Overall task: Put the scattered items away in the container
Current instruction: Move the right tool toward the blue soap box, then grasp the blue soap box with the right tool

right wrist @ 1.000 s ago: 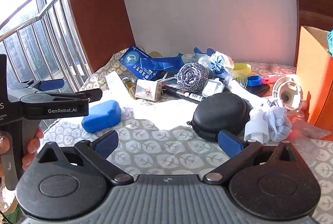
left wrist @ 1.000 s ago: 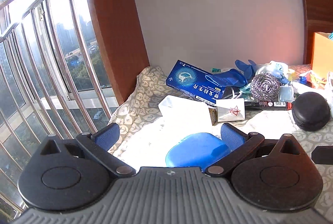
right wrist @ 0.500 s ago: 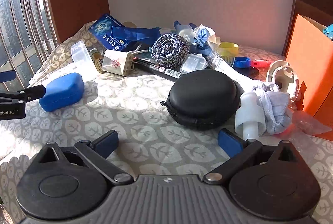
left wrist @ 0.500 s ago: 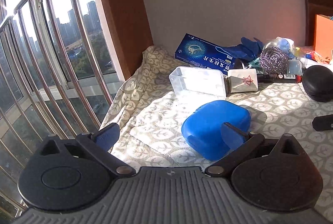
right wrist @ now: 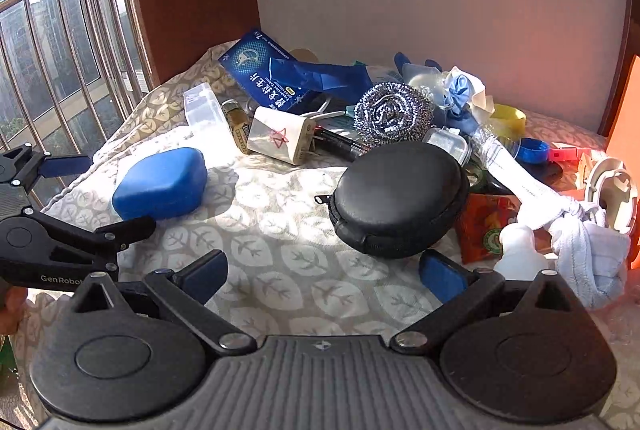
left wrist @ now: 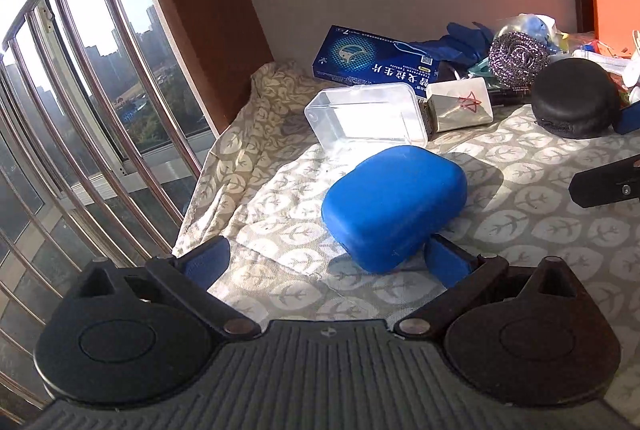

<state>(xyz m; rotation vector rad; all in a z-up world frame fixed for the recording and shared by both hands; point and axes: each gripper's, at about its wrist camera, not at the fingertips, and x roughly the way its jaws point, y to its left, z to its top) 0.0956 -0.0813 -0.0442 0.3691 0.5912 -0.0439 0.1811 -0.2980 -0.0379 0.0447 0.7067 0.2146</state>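
Observation:
A blue rounded case [left wrist: 394,206] lies on the leaf-patterned cloth [left wrist: 532,230]. My left gripper [left wrist: 328,262] is open, and the case sits just ahead of its right finger; both show in the right wrist view, the case [right wrist: 160,182] and the gripper [right wrist: 96,198]. My right gripper [right wrist: 324,272] is open and empty, with a black round zip case [right wrist: 400,198] just ahead of its right finger. The orange container [left wrist: 616,2] stands at the far right.
Behind lie a clear plastic box [left wrist: 366,116], a blue medicine box [left wrist: 376,62], a white charger [right wrist: 280,140], a steel scourer [right wrist: 392,112], a white spray bottle [right wrist: 520,254], a cloth [right wrist: 588,254]. Window bars [left wrist: 80,110] run along the left edge.
My left gripper has moved in low toward the blue case, which now lies close by its right finger. My right gripper has moved closer to the black zip case.

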